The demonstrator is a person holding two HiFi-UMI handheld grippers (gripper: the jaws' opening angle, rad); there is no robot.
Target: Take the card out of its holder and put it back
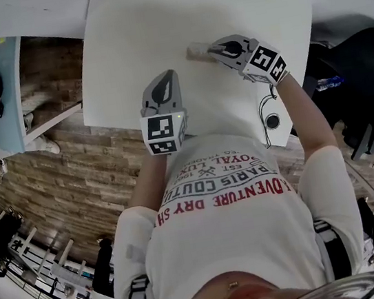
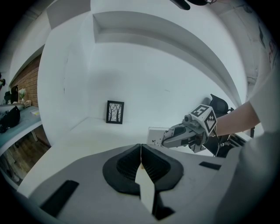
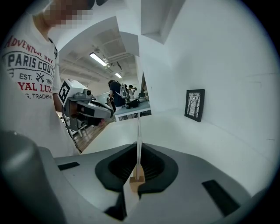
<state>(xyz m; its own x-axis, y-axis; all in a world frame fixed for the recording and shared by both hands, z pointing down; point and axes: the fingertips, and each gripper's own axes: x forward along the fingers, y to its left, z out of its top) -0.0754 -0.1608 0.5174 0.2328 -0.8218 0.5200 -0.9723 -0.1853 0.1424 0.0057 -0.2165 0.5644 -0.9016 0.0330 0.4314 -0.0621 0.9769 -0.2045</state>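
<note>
Table [image 1: 141, 27]: white, bare.
Right gripper [image 3: 138, 164]: pinched on upright card [image 3: 139, 127]; wooden holder [image 3: 137, 180] at its foot.
Left gripper [image 2: 141, 153]: jaws together, empty.

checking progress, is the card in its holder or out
In, it seems: the card stands edge-on in the holder slot, with the right gripper shut on it.
</note>
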